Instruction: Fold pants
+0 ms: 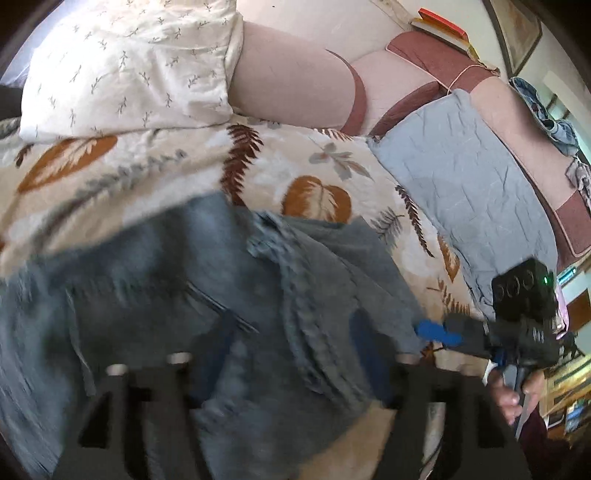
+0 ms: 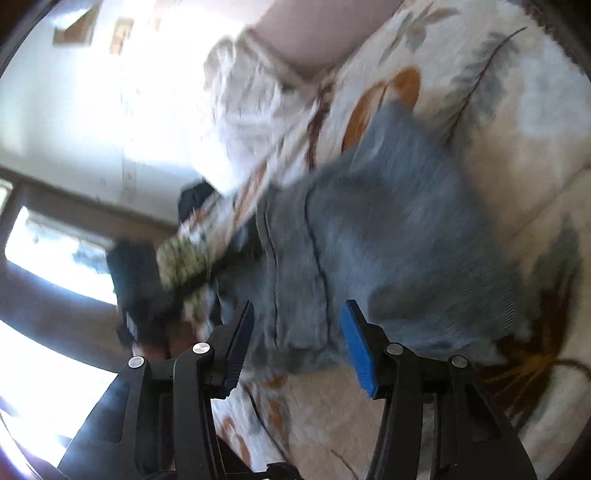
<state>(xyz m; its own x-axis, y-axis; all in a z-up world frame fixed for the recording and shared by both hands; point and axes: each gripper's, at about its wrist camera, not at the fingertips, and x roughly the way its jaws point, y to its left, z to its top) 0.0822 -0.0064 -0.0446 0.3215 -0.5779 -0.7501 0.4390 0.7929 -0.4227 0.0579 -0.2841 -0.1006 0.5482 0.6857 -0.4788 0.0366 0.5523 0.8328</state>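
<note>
Blue denim pants (image 1: 207,302) lie bunched on a leaf-print bedspread (image 1: 155,173); they also show in the right wrist view (image 2: 388,236). My left gripper (image 1: 291,354) is open, its fingers spread wide apart over the denim, blurred. My right gripper (image 2: 295,343) is open, its blue pad (image 2: 358,350) and dark pad (image 2: 240,343) either side of the pants' edge, not closed on it. The right gripper also shows in the left wrist view (image 1: 439,332) at the pants' right edge.
A white pillow (image 1: 125,62) and a grey-blue pillow (image 1: 469,177) lie at the head of the bed. A pink and maroon headboard (image 1: 295,81) stands behind. Books (image 1: 443,26) rest on it. A window (image 2: 44,254) is at the left.
</note>
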